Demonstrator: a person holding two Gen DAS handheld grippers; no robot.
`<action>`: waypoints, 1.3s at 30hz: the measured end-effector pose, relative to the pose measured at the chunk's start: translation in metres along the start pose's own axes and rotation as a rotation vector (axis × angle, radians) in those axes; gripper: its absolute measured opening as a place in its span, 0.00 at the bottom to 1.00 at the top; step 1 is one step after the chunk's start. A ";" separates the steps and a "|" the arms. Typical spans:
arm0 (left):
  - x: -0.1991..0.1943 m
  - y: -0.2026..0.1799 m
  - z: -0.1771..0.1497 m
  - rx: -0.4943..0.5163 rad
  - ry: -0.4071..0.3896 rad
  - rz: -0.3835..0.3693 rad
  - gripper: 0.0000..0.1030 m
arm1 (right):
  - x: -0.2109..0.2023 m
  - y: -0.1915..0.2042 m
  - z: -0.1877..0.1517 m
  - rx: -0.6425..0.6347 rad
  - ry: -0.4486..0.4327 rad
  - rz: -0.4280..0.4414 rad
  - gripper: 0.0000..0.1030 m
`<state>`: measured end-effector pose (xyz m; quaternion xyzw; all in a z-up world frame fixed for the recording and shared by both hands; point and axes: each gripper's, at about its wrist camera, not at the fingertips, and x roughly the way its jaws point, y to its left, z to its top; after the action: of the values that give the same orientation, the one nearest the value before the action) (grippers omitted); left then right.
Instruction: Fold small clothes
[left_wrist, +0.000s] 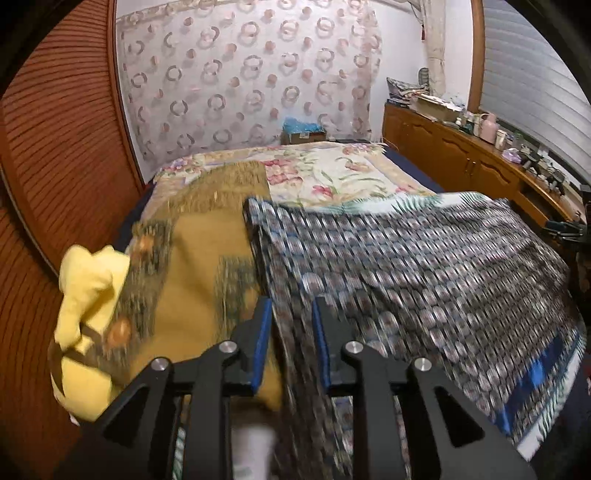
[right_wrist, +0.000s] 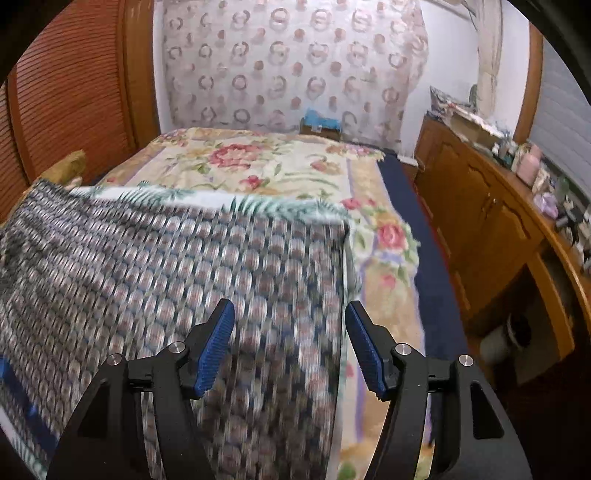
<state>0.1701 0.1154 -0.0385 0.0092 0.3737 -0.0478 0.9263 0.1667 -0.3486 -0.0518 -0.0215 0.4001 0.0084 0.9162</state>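
A checked grey, blue and pink garment (left_wrist: 424, 266) lies spread over the bed, its left edge bunched into folds. My left gripper (left_wrist: 291, 306) stands over that folded edge with its blue pads a little apart; the cloth runs between them, and no pad visibly presses on it. In the right wrist view the same garment (right_wrist: 166, 266) drapes over the near side of the bed. My right gripper (right_wrist: 290, 306) is wide open above its right edge, holding nothing. Both views are motion-blurred.
A mustard patterned cloth (left_wrist: 199, 251) and a yellow garment (left_wrist: 88, 291) lie left of the checked one. The floral bedspread (right_wrist: 258, 158) covers the bed behind. A wooden cabinet (right_wrist: 480, 206) with clutter runs along the right, a slatted wooden door (left_wrist: 55, 166) along the left.
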 end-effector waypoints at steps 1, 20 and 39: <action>-0.005 -0.002 -0.007 -0.001 0.000 -0.006 0.19 | -0.004 -0.002 -0.009 0.011 0.009 0.002 0.62; -0.018 -0.014 -0.081 -0.061 0.063 0.005 0.19 | -0.031 0.001 -0.071 0.037 0.044 0.095 0.10; -0.038 -0.003 -0.080 -0.078 0.008 0.076 0.19 | -0.040 0.016 -0.069 0.015 0.007 0.120 0.04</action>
<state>0.0873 0.1199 -0.0699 -0.0123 0.3786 0.0020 0.9255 0.0884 -0.3355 -0.0694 0.0093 0.4039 0.0603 0.9128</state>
